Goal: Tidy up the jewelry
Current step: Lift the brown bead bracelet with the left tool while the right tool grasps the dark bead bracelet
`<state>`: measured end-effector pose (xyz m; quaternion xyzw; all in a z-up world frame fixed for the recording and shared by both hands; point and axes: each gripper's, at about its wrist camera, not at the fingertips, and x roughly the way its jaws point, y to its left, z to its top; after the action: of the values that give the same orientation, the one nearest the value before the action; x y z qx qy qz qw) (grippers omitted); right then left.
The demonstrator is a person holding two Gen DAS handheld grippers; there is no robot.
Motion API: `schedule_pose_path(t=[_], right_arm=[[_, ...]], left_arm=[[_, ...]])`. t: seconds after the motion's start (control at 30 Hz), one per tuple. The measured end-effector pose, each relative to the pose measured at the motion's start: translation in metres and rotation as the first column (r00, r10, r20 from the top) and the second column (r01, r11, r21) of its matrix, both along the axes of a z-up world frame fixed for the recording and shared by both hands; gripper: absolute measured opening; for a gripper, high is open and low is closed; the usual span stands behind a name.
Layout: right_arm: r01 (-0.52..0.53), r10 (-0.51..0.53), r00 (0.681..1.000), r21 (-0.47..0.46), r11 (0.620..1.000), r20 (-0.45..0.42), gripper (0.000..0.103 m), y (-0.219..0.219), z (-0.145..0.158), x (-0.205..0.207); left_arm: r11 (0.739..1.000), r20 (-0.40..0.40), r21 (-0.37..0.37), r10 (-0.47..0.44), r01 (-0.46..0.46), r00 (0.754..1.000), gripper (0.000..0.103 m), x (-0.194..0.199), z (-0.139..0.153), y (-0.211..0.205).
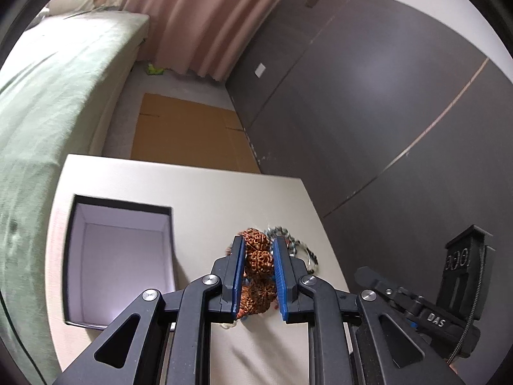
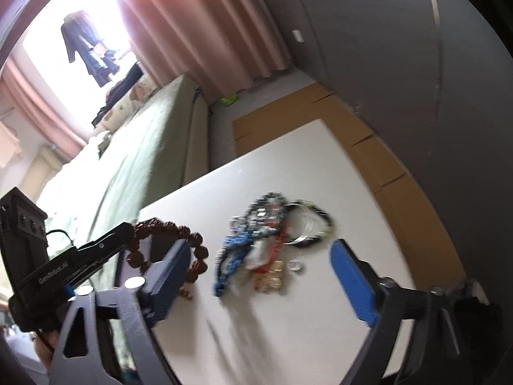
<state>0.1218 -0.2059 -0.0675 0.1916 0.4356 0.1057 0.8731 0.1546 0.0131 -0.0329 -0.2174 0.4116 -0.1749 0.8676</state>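
Note:
My left gripper (image 1: 259,243) is shut on a brown knobbly-bead bracelet (image 1: 258,258) and holds it above the white table (image 1: 205,192). The same bracelet (image 2: 166,227) hangs from the left gripper in the right wrist view, at the table's left edge. An open black box with a white inside (image 1: 118,256) stands on the table left of the left gripper. A heap of jewelry (image 2: 269,234) lies mid-table: blue beads, red cord, a silver bangle, dark beads. My right gripper (image 2: 259,256) is open and empty, just short of the heap.
A bed with a green cover (image 1: 48,102) runs along the table's left side. Flat cardboard (image 1: 189,134) lies on the floor beyond the table. A dark grey wardrobe wall (image 1: 384,96) stands to the right. Pink curtains (image 2: 198,32) hang at the back.

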Motion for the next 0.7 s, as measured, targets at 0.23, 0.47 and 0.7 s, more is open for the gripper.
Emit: schedule_pose_path(t=[0.23, 0.47, 0.7], right_arm=[[-0.050, 0.052, 0.997, 0.031, 0.998, -0.055, 0.060, 0.020, -0.005, 0.027], [-0.094, 0.097, 0.988, 0.039, 0.995, -0.116, 0.053, 0.047, -0.019, 0.067], [-0.094, 0.087, 0.987, -0.049, 0.994, -0.137, 0.041, 0.058, -0.044, 0.087]], left_arm=[[0.999, 0.006, -0.035, 0.036, -0.036, 0.999, 0.018, 0.000, 0.003, 0.023], [0.994, 0.035, -0.079, 0.078, -0.075, 0.996, 0.018, -0.002, 0.012, 0.042], [0.988, 0.039, -0.099, 0.123, -0.119, 0.992, 0.018, 0.001, 0.013, 0.062]])
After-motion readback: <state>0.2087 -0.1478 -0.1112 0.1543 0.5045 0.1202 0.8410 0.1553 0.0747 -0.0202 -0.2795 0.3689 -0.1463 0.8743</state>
